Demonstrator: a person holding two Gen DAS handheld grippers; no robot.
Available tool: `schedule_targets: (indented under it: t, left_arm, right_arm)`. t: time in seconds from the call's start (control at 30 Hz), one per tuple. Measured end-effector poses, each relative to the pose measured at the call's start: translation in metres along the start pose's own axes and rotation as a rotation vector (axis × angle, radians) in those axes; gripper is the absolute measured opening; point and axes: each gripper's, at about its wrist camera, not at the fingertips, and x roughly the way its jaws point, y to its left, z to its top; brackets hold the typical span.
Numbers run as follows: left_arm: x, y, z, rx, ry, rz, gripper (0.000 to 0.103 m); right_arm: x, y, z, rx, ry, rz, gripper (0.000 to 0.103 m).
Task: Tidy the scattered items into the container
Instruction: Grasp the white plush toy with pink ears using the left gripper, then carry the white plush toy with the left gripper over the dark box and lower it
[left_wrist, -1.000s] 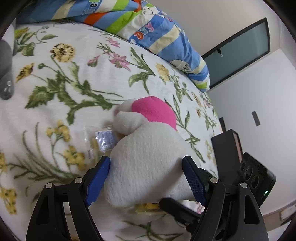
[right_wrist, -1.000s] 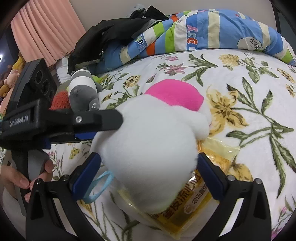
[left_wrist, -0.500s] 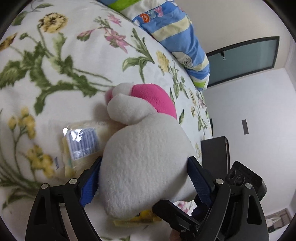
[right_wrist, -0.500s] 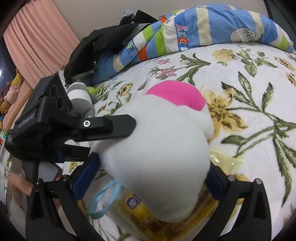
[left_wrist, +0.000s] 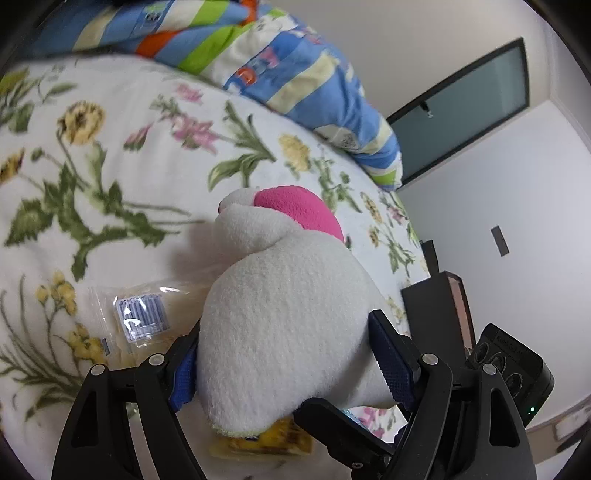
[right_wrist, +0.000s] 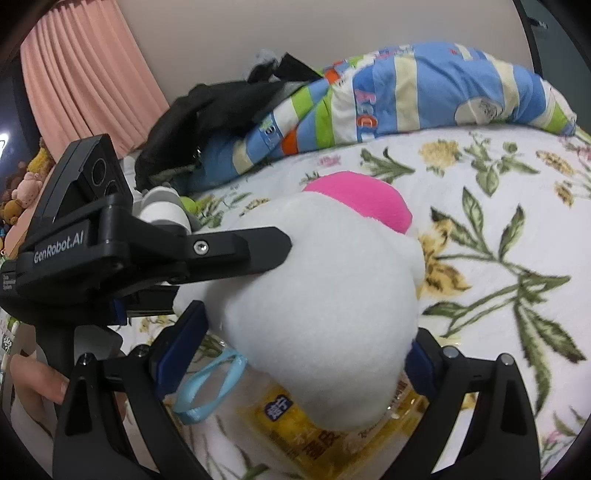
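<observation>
A white plush toy (left_wrist: 280, 325) with a pink patch lies on the floral bedspread (left_wrist: 92, 177), on top of a yellow snack packet (left_wrist: 147, 314). My left gripper (left_wrist: 291, 362) has both blue pads pressed into the toy's sides. My right gripper (right_wrist: 306, 354) also squeezes the same toy (right_wrist: 325, 295) from the other side. The left gripper body (right_wrist: 110, 251) shows in the right wrist view, one finger against the toy. The packet (right_wrist: 314, 424) and a light blue ribbon loop (right_wrist: 207, 387) lie under the toy. No container is in view.
A striped blue quilt (right_wrist: 406, 96) and a black garment (right_wrist: 221, 110) are heaped at the back of the bed. A grey and white plush (right_wrist: 162, 206) lies behind the left gripper. A dark bedside cabinet (left_wrist: 439, 310) stands past the bed's edge. Pink curtains (right_wrist: 81, 81) hang at left.
Both grippers have closed further onto the white plush toy, and their pads now press into it. The toy looks slightly raised off the packet.
</observation>
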Motion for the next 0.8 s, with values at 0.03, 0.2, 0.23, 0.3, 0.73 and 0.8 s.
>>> schedule_targets:
  t: [0.03,0.2,0.23,0.3,0.73,0.8]
  left_arm:
    - [-0.004,-0.007,0.000,0.012,-0.007,0.000,0.081]
    - [-0.028,-0.046,-0.001,0.064,-0.040,-0.010,0.081]
    - [-0.032,-0.053,-0.002,0.074,-0.046,-0.013,0.081]
    - [-0.041,-0.070,-0.004,0.094,-0.057,-0.019,0.081]
    - [-0.084,-0.211,-0.027,0.286,-0.131,-0.068,0.081]
    - [-0.083,-0.231,-0.032,0.313,-0.131,-0.077,0.081]
  right_arm:
    - [-0.006,0.001,0.002,-0.003,-0.008,0.001,0.096]
    - [-0.047,0.008,0.012,-0.019,-0.071,0.004,0.096]
    - [-0.054,0.009,0.013,-0.022,-0.082,0.003,0.096]
    - [-0.073,0.011,0.016,-0.028,-0.107,0.002,0.096]
    - [-0.213,0.006,0.034,-0.045,-0.300,-0.027,0.096]
    - [-0.234,0.000,0.033,-0.043,-0.323,-0.038,0.096]
